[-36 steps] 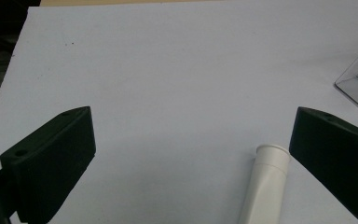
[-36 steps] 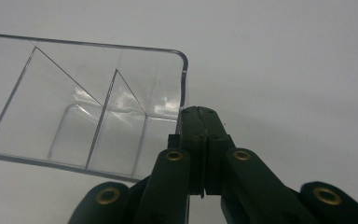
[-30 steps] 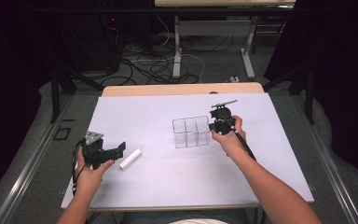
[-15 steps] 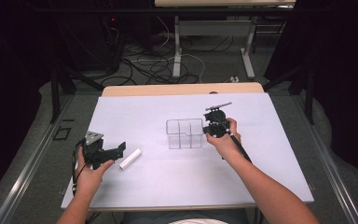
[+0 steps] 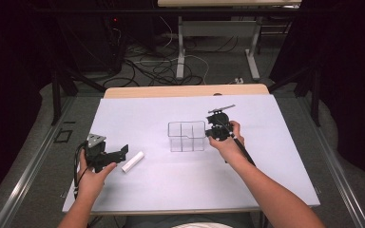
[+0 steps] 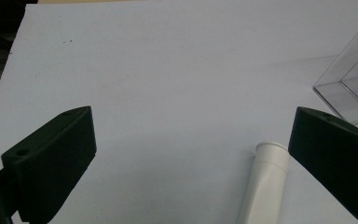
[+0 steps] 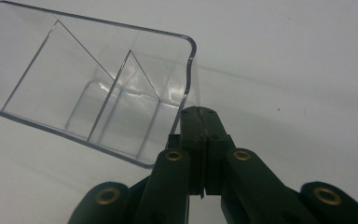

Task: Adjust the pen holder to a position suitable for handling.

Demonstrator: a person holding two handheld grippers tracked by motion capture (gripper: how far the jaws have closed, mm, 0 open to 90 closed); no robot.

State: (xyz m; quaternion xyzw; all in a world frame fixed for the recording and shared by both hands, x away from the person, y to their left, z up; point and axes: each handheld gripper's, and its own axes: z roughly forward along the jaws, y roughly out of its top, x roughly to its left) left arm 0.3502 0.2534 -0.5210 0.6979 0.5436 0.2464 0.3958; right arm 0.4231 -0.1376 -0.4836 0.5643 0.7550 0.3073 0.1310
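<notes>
The right tongs [image 7: 200,140] pinch the near wall of the clear plastic 3-compartment box [image 7: 88,88], while the left tongs [image 6: 191,158] gape wide around a white plastic tube [image 6: 263,186] on the bare white tabletop [image 5: 266,175].

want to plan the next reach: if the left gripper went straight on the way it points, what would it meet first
Probably the white tube: it lies on the table just ahead of the open left gripper, nearer its right jaw. The clear box sits farther off to that side, likely out of line, though depth is hard to judge.
</notes>
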